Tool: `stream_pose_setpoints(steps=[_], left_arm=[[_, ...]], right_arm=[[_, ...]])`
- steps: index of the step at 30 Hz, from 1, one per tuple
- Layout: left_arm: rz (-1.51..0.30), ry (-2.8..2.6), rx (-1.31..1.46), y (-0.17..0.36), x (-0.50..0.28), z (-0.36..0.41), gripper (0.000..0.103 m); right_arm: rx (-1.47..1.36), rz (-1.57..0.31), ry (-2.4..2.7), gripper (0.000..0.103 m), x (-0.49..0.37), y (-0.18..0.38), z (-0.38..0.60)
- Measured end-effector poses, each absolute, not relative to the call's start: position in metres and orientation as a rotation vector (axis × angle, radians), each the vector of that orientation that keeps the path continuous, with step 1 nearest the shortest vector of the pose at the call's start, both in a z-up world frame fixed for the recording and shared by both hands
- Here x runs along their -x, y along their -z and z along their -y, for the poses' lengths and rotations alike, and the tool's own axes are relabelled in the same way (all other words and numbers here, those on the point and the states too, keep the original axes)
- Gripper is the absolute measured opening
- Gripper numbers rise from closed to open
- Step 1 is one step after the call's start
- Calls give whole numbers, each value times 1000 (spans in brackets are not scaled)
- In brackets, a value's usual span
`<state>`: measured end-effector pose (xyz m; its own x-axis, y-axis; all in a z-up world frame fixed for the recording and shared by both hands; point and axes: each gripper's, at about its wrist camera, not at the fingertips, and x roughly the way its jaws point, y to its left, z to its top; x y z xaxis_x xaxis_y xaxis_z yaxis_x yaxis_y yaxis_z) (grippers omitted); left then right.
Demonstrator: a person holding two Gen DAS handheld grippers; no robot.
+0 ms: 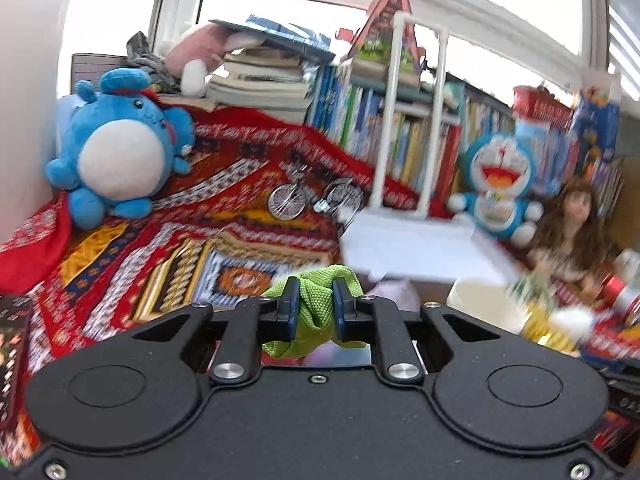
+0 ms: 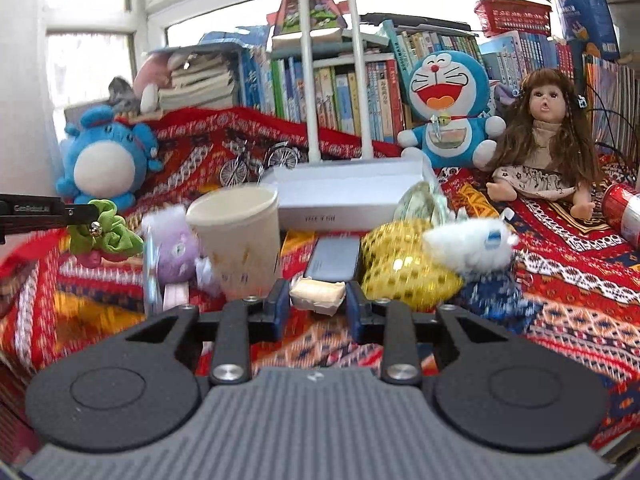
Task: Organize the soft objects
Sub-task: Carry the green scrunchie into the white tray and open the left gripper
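Between the left gripper [image 1: 314,306] jaws we are pinching a limp green mesh scrunchie [image 1: 316,312] mid-fold, while the right gripper [image 2: 318,300] is squeezing a light, squashy cream sponge block [image 2: 318,295] by its sides.

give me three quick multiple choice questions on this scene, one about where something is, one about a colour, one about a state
1. Where does the long-haired doll sit relative to the blue cat plush in the right wrist view?
A. to its right
B. to its left
C. on top of it

2. What colour is the fabric item between the jaws of the left gripper?
A. purple
B. lime green
C. white

3. What state is the right gripper in?
A. wide open over the cream cup
B. shut on nothing
C. shut on a small cream block

Answers:
1 A, the doll sits right of the plush on the red patterned cloth.
2 B, lime green mesh bunches between the jaws.
3 C, the pale block is pinched on both sides.
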<state>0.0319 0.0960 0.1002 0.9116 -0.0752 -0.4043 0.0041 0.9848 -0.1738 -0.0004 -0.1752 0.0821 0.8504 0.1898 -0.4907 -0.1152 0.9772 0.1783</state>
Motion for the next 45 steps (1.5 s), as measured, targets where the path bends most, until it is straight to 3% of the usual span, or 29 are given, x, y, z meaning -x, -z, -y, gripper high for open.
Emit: stream_pose_setpoints(steps=[9,15,22,27,40,44,45], left_arm=[[-427,209,232,-152,-99,-88,16],[-560,284,228,-154,-173,-55,16],[-674,296,203,-136,-251,-17,16],[-657,367,172,-115,-287,6,16],[-813,331,143,-63,-323,30,17],[-816,348,136,-63,-321,31,23],[-811,348,139,-64,-320,31,28]], right_arm=[[-236,-535,-176,35,-69,-114,207],[-251,-582,-197,35,-130,-118,213],[-240,-730,-185,35,-207,-99,218],[-253,-807,-193,35,-236,-81,218],[-221,-922,-190,36,-261,-44,210],[-213,-939,-193,37,-264,-39,206],[-214,-940,-195,39,-264,-38,206]])
